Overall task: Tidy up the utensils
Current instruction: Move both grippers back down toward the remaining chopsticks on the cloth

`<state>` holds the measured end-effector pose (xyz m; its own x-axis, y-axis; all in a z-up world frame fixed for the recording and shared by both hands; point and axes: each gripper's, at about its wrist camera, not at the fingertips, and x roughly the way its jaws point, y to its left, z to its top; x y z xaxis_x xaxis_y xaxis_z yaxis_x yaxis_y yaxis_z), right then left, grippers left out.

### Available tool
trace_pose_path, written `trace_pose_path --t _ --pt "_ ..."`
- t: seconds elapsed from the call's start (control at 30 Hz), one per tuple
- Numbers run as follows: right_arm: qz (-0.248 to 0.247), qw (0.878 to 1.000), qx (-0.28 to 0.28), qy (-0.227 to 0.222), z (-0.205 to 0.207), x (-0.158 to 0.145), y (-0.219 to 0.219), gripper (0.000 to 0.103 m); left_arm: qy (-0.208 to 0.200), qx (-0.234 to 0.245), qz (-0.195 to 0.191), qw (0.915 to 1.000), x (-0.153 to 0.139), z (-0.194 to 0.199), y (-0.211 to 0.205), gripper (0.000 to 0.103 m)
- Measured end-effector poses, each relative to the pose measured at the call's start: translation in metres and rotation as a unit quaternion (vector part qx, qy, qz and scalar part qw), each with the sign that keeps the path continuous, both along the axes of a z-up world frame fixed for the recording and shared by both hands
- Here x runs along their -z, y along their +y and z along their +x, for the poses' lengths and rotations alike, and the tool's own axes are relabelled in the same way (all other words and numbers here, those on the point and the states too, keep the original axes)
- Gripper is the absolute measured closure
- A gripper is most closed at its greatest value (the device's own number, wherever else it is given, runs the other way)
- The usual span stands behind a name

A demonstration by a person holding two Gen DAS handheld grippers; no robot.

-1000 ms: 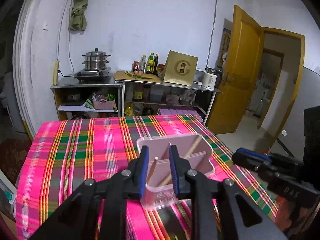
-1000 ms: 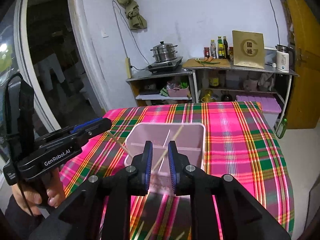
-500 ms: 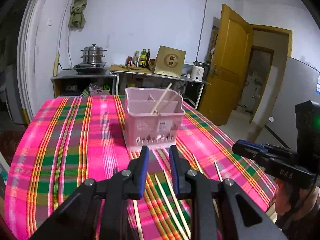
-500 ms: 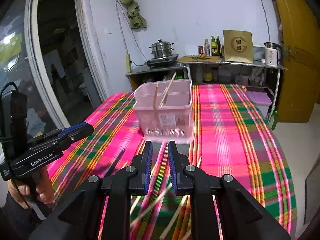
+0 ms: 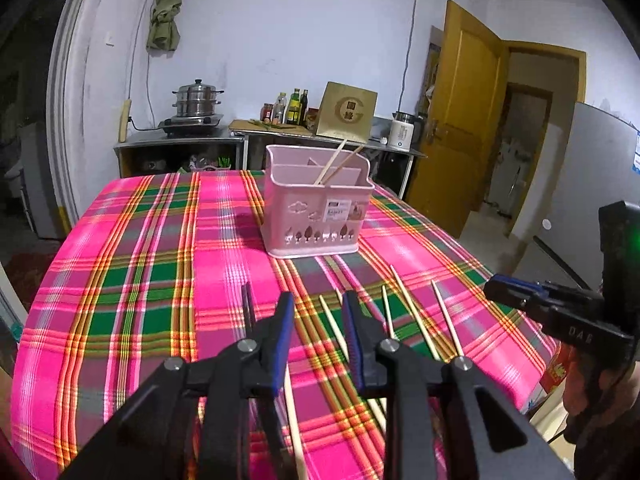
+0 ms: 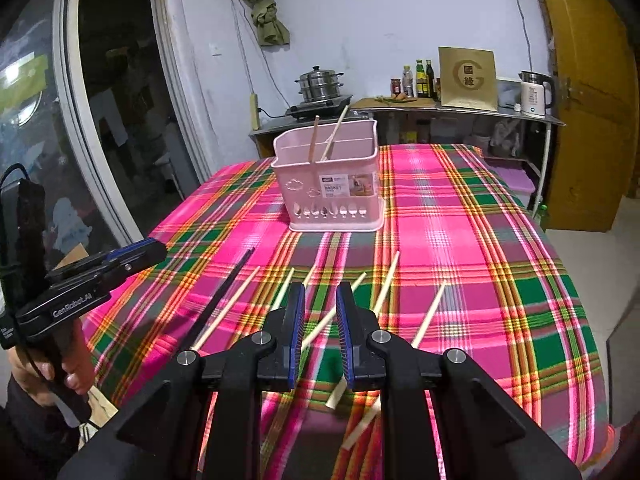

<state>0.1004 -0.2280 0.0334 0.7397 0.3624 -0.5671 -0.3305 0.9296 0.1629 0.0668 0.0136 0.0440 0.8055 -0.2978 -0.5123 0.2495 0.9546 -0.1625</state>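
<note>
A pink utensil basket point(image 5: 318, 208) stands upright toward the far middle of the tabletop point(image 5: 132, 264), which is covered in a pink, green and yellow plaid cloth. Two wooden chopsticks point(image 6: 326, 136) lean inside the basket, their tips rising above its rim. More pale wooden chopsticks point(image 6: 386, 284) lie scattered flat on the cloth near the front edge, between the basket and both tools. One black chopstick point(image 6: 224, 288) lies at the left of that scatter, angled toward the basket.

The left hand-held gripper point(image 5: 318, 340) hovers low over the near edge with its blue-padded fingers spread and nothing between them; a pale chopstick point(image 5: 334, 326) lies on the cloth below the gap. The right hand-held gripper point(image 6: 318, 336) hangs over the same scatter, fingers likewise apart and holding nothing, with another pale chopstick point(image 6: 332, 314) crossing beneath it.

Behind the tabletop, a steamer pot point(image 5: 197, 98) sits on a steel counter against the wall.
</note>
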Motion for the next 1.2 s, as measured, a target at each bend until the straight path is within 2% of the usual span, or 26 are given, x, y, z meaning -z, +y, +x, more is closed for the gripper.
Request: trace_pose_path --t 0.33,0.67,0.97,1.2 --pt "0.000 1.000 0.009 0.027 0.010 0.015 -0.005 0.087 0.022 0.000 0.014 0.9997 0.013 0.005 0.000 0.074" --pt "-0.021 0.998 0.025 0.054 0.031 0.032 -0.006 0.087 0.070 0.007 0.037 0.9969 0.037 0.037 -0.007 0.074" --pt "-0.034 0.993 0.043 0.108 0.082 0.054 -0.010 0.087 0.146 0.013 0.064 0.9871 0.071 0.083 -0.012 0.074" --pt "-0.051 0.988 0.049 0.137 0.122 0.069 -0.006 0.087 0.175 0.009 0.086 0.9808 0.082 0.103 -0.018 0.074"
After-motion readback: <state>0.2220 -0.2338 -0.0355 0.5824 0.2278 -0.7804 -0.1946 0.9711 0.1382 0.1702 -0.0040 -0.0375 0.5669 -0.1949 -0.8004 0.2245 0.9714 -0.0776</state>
